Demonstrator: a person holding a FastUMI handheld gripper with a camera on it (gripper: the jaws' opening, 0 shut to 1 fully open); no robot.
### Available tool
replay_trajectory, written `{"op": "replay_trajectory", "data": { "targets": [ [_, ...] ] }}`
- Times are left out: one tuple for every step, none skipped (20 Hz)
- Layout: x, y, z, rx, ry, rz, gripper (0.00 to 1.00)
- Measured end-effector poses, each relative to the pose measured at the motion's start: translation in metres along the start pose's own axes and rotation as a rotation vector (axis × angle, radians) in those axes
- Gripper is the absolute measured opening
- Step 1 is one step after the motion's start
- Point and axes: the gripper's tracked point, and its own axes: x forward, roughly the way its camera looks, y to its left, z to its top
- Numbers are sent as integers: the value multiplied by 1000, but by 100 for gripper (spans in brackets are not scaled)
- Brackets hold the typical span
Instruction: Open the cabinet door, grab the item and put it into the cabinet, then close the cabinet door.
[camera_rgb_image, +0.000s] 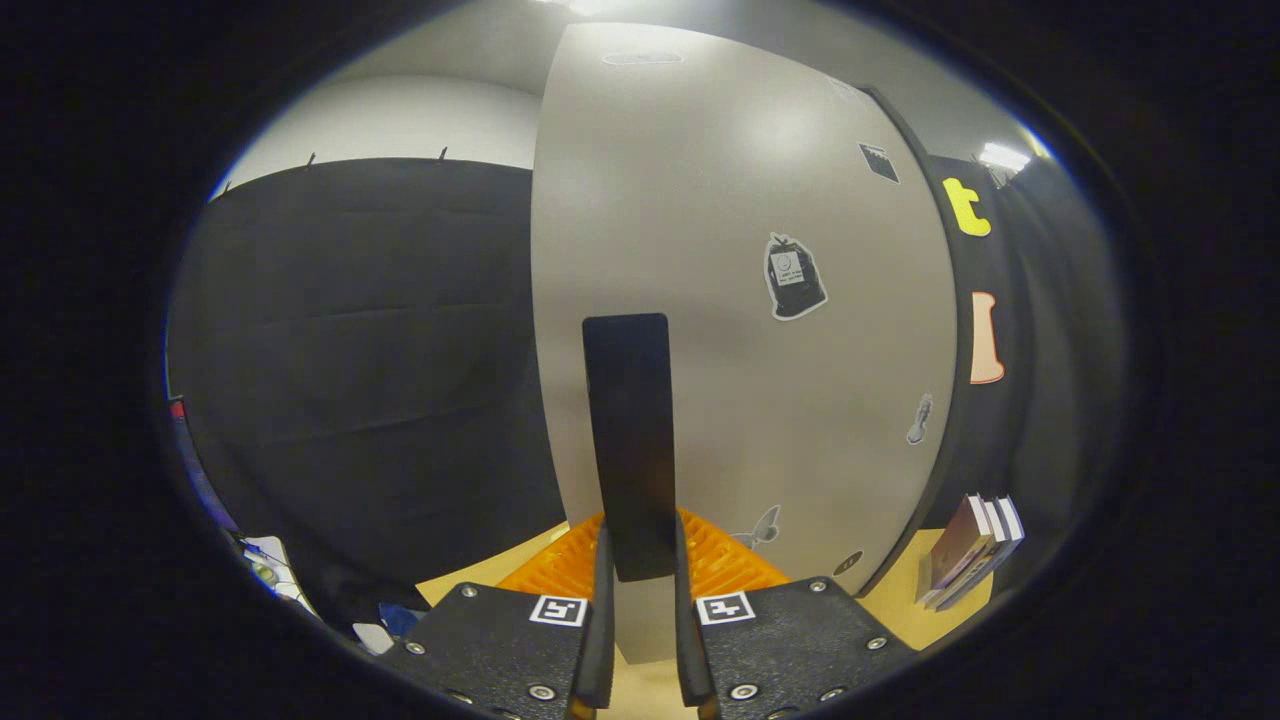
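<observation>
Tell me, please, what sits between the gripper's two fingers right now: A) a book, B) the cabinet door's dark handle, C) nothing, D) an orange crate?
B: the gripper has both fingers pressed on either side of the dark handle standing upright on the pale cabinet door.

An orange ribbed tray (725, 565) lies on the tabletop (900, 600) just ahead of the hand-held gripper (640, 650), extending to both sides of it. A stack of books (968, 550) leans on the tabletop well to the right. Small cluttered items (270, 570) lie far to the left; their type cannot be determined.
</observation>
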Motion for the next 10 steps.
{"op": "replay_trajectory", "data": {
  "targets": [
    [-3, -2, -1, 3, -7, 11, 26],
    [-7, -5, -1, 8, -13, 22, 26],
    [-10, -7, -2, 13, -18, 29, 25],
    [-13, -10, -2, 16, -20, 32, 25],
    [-15, -12, -2, 16, -20, 32, 25],
    [-17, -15, -3, 13, -21, 28, 25],
    [-20, -16, -3, 11, -23, 20, 25],
    [-24, -18, -2, 12, -26, 12, 25],
    [-28, -20, -3, 17, -30, 4, 25],
    [-30, -22, -2, 24, -32, -5, 25]
  ]
}}
